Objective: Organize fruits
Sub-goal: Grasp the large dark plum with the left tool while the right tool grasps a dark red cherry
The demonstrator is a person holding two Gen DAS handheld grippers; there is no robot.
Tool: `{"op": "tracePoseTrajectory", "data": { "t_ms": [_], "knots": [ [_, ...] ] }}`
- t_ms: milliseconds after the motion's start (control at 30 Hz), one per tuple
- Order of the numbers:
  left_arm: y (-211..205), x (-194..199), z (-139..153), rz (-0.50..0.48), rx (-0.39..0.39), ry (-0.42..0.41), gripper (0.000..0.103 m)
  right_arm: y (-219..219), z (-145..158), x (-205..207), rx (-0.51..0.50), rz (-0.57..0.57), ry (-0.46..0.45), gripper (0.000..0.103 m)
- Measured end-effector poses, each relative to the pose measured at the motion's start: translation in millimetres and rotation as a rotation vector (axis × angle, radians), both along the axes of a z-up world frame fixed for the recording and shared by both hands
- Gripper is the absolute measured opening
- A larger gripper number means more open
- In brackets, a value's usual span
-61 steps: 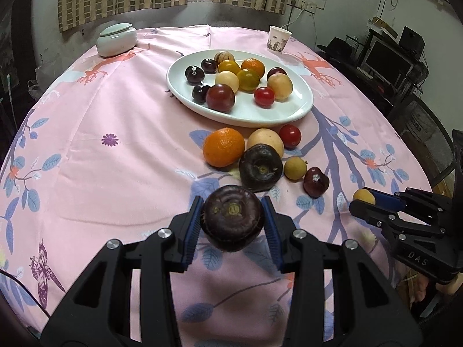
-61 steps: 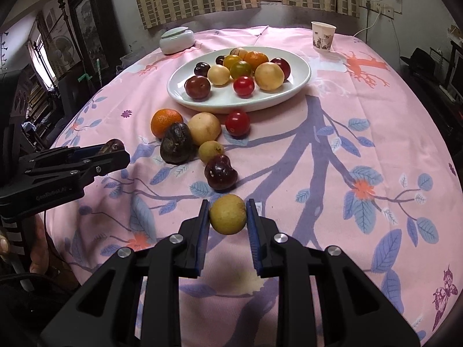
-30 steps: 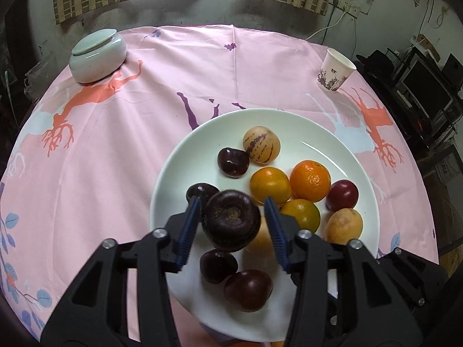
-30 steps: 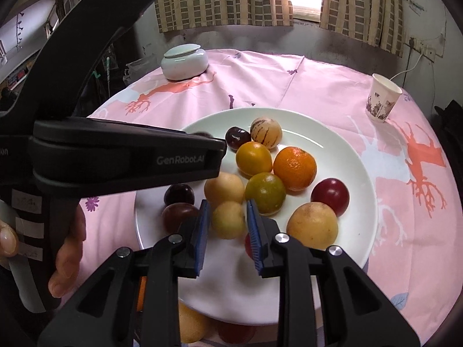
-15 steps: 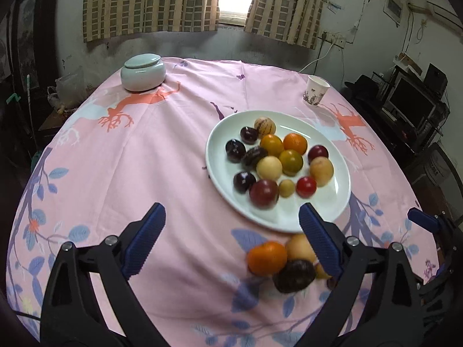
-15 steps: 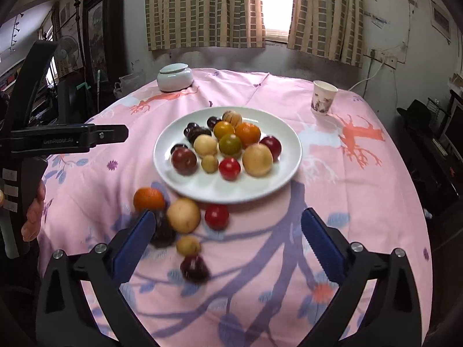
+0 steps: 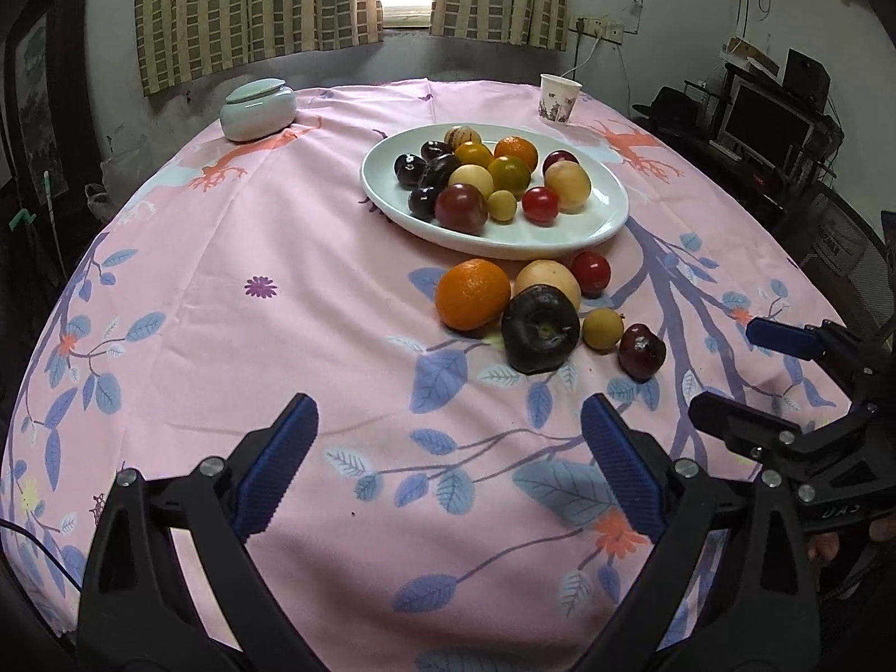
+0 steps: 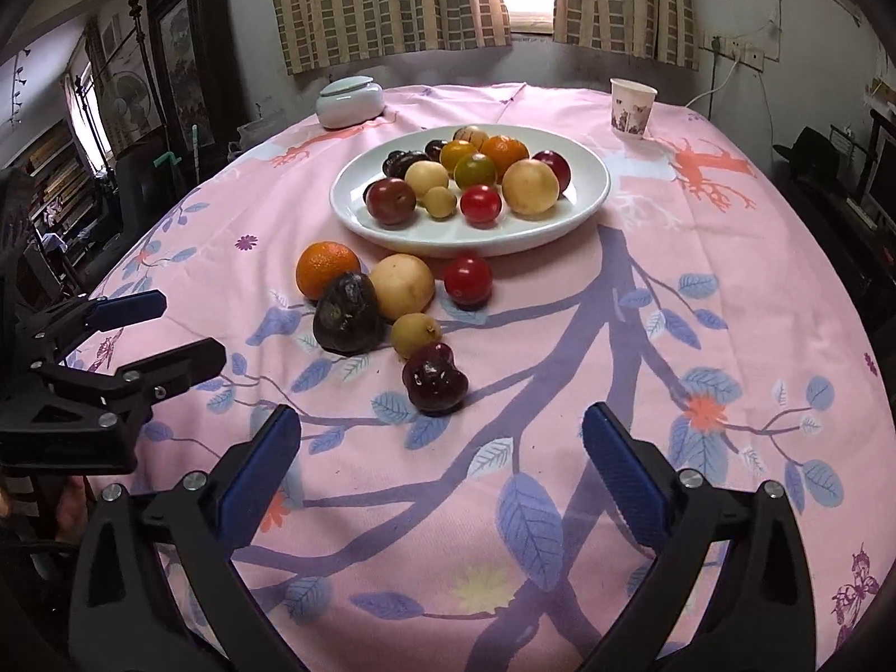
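- My left gripper: jaws wide apart, empty, near side of the white plate.
- My right gripper: likewise spread, empty.
- Loose fruit beside the plate's near rim, ahead of both: orange, dark purple fruit, red cherry tomato.

Lidded pale jar near tablecloth's far left edge. Paper cup near far right edge. Pink leaf-print tablecloth. Checked curtains behind, monitor off right edge.
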State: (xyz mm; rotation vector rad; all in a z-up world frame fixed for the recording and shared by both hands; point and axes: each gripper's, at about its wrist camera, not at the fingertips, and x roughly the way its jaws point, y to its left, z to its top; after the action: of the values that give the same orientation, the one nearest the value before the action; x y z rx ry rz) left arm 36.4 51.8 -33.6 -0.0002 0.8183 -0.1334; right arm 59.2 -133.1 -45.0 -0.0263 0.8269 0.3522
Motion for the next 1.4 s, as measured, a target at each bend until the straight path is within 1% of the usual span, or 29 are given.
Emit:
{"op": "tracePoseTrajectory", "data": {
  "t_ms": [100, 200, 233, 267, 300, 367, 400, 433, 467, 533, 633, 667, 733, 800, 967, 1000, 1067, 1133, 1233, 1267, 1300, 1400],
  "knots": [
    [4, 2, -2, 0.011, -0.013, 0.015, 0.097, -1, -3, 2, 0.012, -0.003, 0.016, 0.101],
    [5, 4, -2, 0.014, -0.023, 0.025, 0.097, 6, 1, 3, -0.033, 0.0, -0.038, 0.099],
    [5, 4, -2, 0.014, -0.022, 0.027, 0.097, 9, 2, 5, -0.054, 0.003, -0.051, 0.094],
    [4, 4, -2, 0.014, -0.018, 0.028, 0.097, 12, 3, 6, -0.067, 0.01, -0.052, 0.087],
    [4, 3, -2, 0.014, -0.015, 0.028, 0.097, 14, 2, 10, -0.071, 0.015, -0.045, 0.083],
    [5, 2, -2, 0.016, -0.012, 0.028, 0.097, 16, -2, 16, -0.063, 0.01, -0.015, 0.07],
    [7, 2, -1, 0.019, -0.012, 0.028, 0.097, 16, -4, 20, -0.058, 0.009, 0.0, 0.066],
    [9, 2, -1, 0.022, -0.013, 0.028, 0.097, 17, -7, 23, -0.051, 0.014, 0.018, 0.056],
    [11, 1, -1, 0.027, -0.015, 0.029, 0.097, 18, -9, 25, -0.046, 0.017, 0.032, 0.049],
    [15, 2, -2, 0.035, -0.021, 0.033, 0.097, 20, -13, 29, -0.038, 0.023, 0.053, 0.042],
    [19, 3, -3, 0.038, -0.036, 0.042, 0.097, 24, -20, 37, -0.046, 0.026, 0.078, 0.042],
    [20, 3, -3, 0.036, -0.038, 0.045, 0.097, 26, -23, 39, -0.051, 0.023, 0.087, 0.037],
    [18, 4, -3, 0.031, -0.034, 0.049, 0.097, 26, -26, 40, -0.073, 0.012, 0.082, 0.033],
    [15, 7, -3, 0.024, -0.034, 0.056, 0.097, 24, -23, 39, -0.049, 0.018, 0.088, 0.033],
    [-5, 23, -7, 0.0, -0.033, 0.073, 0.097, 8, -9, 26, -0.01, 0.002, 0.049, 0.033],
    [-11, 27, -9, -0.011, -0.028, 0.079, 0.097, 3, -9, 26, -0.005, -0.008, 0.053, 0.033],
    [-22, 35, -16, -0.012, 0.006, 0.094, 0.097, -9, -11, 23, 0.01, -0.031, 0.069, 0.033],
    [-32, 48, -26, -0.005, 0.045, 0.136, 0.097, -20, -13, 19, 0.027, -0.045, 0.082, 0.033],
    [-39, 67, -43, -0.003, 0.04, 0.221, 0.096, -33, -11, 12, 0.052, -0.062, 0.079, 0.033],
    [-40, 70, -46, 0.003, 0.043, 0.227, 0.096, -37, -11, 10, 0.057, -0.067, 0.077, 0.033],
    [-43, 73, -46, 0.007, 0.061, 0.212, 0.096, -41, -11, 9, 0.064, -0.072, 0.076, 0.033],
    [-47, 82, -47, 0.016, 0.055, 0.217, 0.096, -48, -12, 8, 0.083, -0.081, 0.078, 0.033]
  ]
}}
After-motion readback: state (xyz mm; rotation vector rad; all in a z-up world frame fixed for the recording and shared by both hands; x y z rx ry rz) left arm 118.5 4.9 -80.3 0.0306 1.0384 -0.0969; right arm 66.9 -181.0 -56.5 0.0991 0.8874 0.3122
